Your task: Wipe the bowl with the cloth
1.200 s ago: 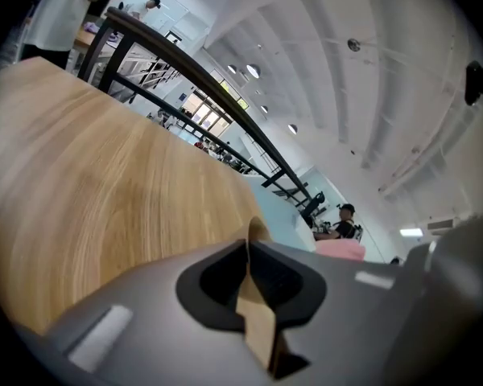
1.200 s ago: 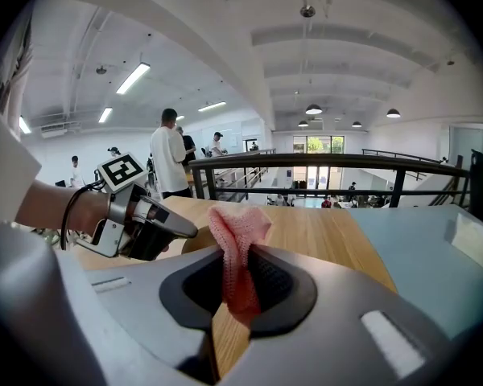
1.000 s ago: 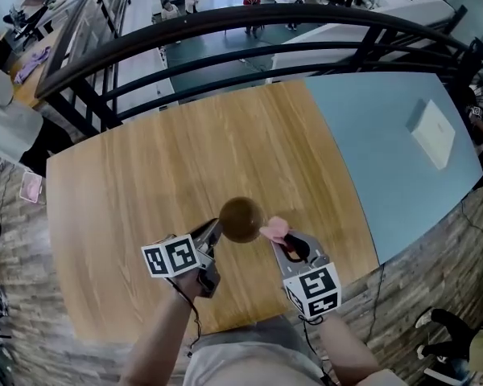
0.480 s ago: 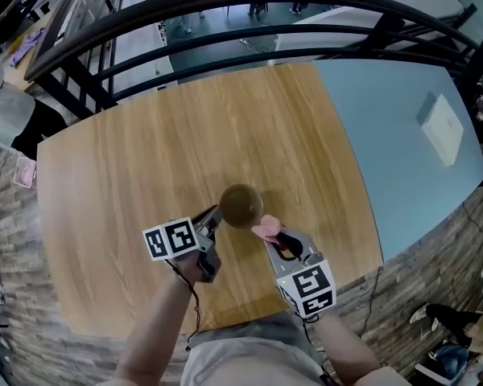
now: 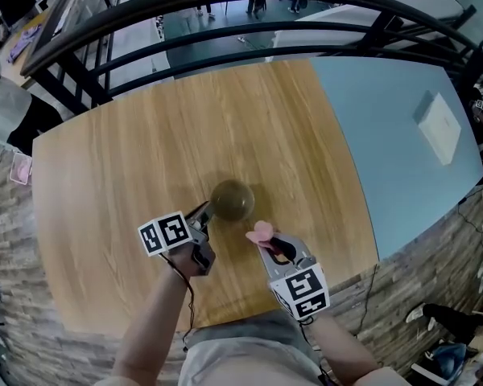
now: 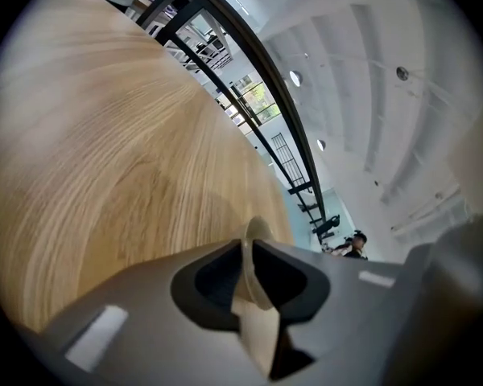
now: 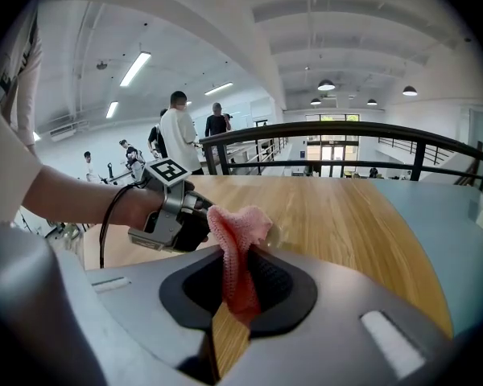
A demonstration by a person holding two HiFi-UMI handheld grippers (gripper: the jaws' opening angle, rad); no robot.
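On the counter [image 5: 145, 151] the bowl [image 5: 232, 200] has its rim between the opening jaws of the left hand-held gripper [image 5: 203, 211], the right hand-held gripper [image 5: 267, 242] pinches the cloth [image 5: 261, 232] just beside it, so wiping seems to be ending; next, draw away without tipping.

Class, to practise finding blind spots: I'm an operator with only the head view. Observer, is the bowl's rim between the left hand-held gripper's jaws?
Observer: Yes; the left gripper view shows the bowl, its rim between the jaws of the left hand-held gripper, which are opening.
Operator: Is the cloth firmly held?
Observer: The right gripper view shows the right hand-held gripper shut on the pink cloth, a tuft bunched above its jaws.
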